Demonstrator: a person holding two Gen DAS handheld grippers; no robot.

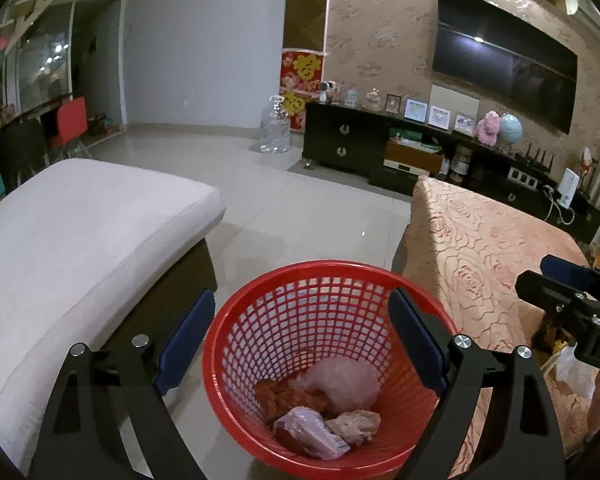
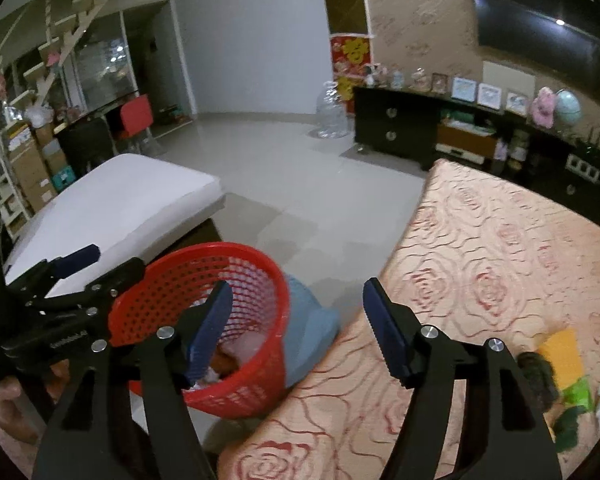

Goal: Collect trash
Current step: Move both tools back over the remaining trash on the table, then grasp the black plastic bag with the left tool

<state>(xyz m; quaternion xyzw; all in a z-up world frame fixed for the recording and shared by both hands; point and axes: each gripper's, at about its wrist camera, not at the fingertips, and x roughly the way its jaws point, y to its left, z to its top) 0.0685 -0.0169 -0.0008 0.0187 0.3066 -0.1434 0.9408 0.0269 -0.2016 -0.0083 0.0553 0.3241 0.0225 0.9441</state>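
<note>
The red plastic mesh basket (image 1: pixel 324 364) sits on the floor beside the rose-patterned table (image 2: pixel 480 280), holding crumpled wrappers (image 1: pixel 320 412). My left gripper (image 1: pixel 300 344) and right gripper (image 2: pixel 300 328) gape empty; next I'd fetch the table's remaining scraps (image 2: pixel 568 384).

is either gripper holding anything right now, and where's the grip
Nothing is held. The left gripper is open above the red basket, and the right gripper is open too, with no trash between its pads.

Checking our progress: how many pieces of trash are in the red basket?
4 visible in the red basket: clear plastic wad, orange wrapper, purple wrapper, crumpled tissue. More may hide underneath.
</note>
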